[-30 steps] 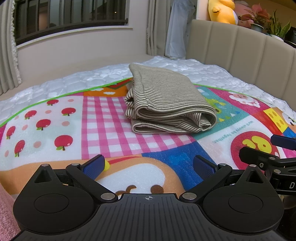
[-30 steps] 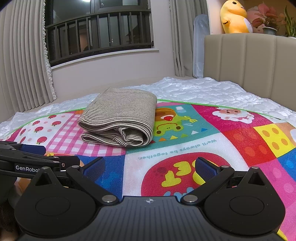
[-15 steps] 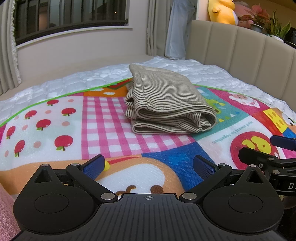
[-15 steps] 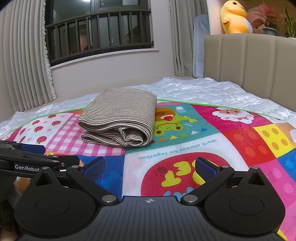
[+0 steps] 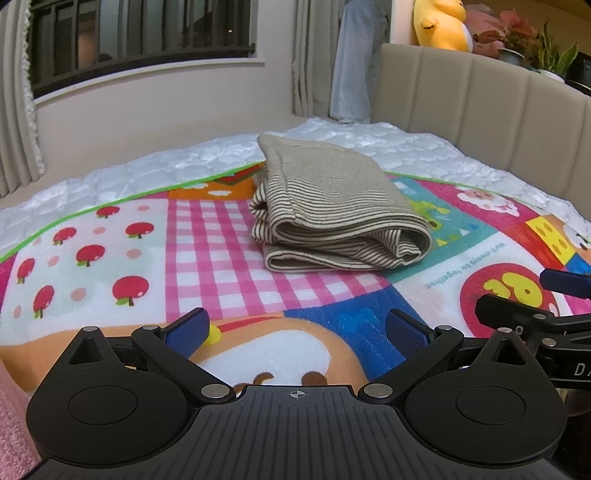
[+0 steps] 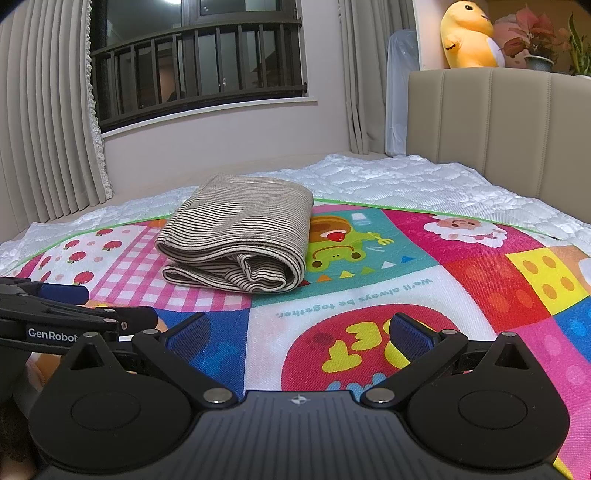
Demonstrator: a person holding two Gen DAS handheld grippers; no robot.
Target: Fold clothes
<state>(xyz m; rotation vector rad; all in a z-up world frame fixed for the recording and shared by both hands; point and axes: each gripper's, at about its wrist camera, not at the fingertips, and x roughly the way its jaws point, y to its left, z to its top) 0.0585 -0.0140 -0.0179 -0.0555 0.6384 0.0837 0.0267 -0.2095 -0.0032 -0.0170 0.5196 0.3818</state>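
Observation:
A beige garment with thin dark stripes (image 5: 332, 206) (image 6: 243, 240) lies folded into a thick rectangular bundle on the colourful play mat (image 5: 110, 266) (image 6: 480, 280). My left gripper (image 5: 297, 328) hovers low over the mat, a short way in front of the bundle, open with nothing between its blue pads. My right gripper (image 6: 299, 330) is likewise open and empty, set back from the bundle and to its right. Each gripper shows at the edge of the other's view.
The mat covers a white quilted mattress (image 6: 388, 177). A beige padded headboard (image 6: 498, 122) rises on the right, with a yellow plush toy (image 6: 469, 33) and potted plants on the ledge above. Curtains and a barred window (image 6: 199, 66) stand behind. Pink fabric (image 5: 11, 417) shows at lower left.

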